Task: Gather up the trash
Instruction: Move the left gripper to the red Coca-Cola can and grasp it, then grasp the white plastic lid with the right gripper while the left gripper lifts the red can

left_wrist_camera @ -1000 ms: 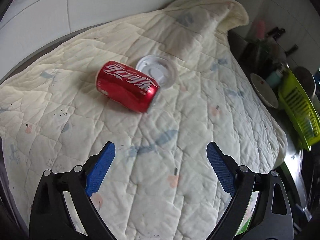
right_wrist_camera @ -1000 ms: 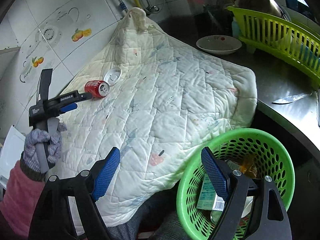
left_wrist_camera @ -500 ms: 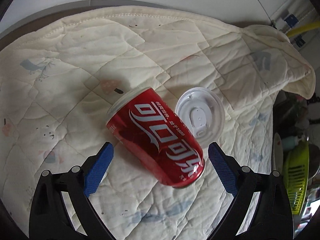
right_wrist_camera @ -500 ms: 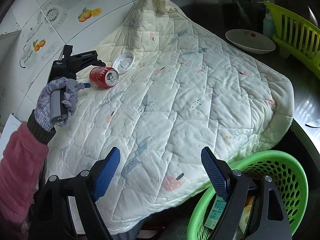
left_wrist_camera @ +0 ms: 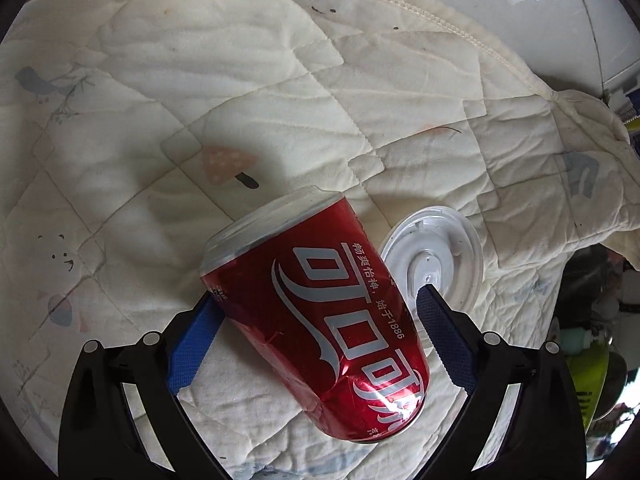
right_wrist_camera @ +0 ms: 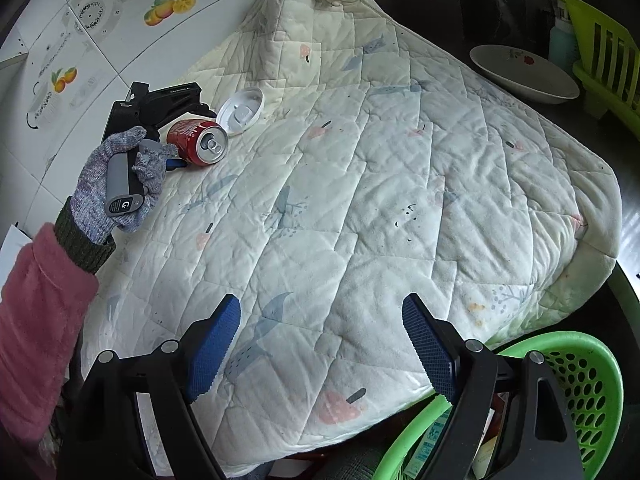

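Note:
A red cola can [left_wrist_camera: 320, 316] lies on its side on the cream quilt [left_wrist_camera: 240, 100]; it also shows in the right wrist view [right_wrist_camera: 198, 141]. My left gripper [left_wrist_camera: 320, 320] is open with its blue pads on either side of the can, around its middle. A white plastic cup lid [left_wrist_camera: 436, 256] lies flat just right of the can, also visible in the right wrist view [right_wrist_camera: 241, 110]. My right gripper [right_wrist_camera: 320, 336] is open and empty above the quilt's near edge, beside the green trash basket [right_wrist_camera: 580, 376].
The quilt [right_wrist_camera: 400, 180] covers the counter. A white bowl [right_wrist_camera: 524, 74] and a yellow-green dish rack [right_wrist_camera: 600, 52] stand at the far right. Tiled wall [right_wrist_camera: 80, 40] runs behind the can. The basket holds some packaging.
My left gripper has moved forward and down onto the can, which now sits between its pads. The right gripper has shifted left, away from the basket.

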### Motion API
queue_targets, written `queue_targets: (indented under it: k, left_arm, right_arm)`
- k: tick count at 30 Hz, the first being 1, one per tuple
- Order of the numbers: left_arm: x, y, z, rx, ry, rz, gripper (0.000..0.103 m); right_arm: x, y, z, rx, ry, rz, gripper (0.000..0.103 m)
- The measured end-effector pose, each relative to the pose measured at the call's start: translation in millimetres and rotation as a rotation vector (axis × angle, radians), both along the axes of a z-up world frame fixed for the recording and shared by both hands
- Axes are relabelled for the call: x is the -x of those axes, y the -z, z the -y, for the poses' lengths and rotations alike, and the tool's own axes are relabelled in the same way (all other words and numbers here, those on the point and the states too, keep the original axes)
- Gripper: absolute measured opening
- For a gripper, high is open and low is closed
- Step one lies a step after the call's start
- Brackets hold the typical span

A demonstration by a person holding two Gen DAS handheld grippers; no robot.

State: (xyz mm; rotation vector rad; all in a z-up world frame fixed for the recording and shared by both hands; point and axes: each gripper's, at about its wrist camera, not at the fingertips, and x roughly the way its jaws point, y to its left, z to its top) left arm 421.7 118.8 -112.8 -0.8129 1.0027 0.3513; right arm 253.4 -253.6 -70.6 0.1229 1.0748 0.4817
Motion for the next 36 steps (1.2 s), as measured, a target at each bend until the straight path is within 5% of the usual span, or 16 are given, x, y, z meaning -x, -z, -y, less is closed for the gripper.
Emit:
queue_targets:
  k: [17, 36]
  left_arm:
    - [35, -18, -8, -0.022, 0.126, 0.013, 0.082]
    - [145, -33, -47, 0.026, 0.265, 0.064, 0.079]
  right_arm:
    - [-16, -6, -18, 0.004, -0.003, 0.011, 0.08]
    - [-139, -17, -187, 0.118, -0.112, 0.136, 0.085]
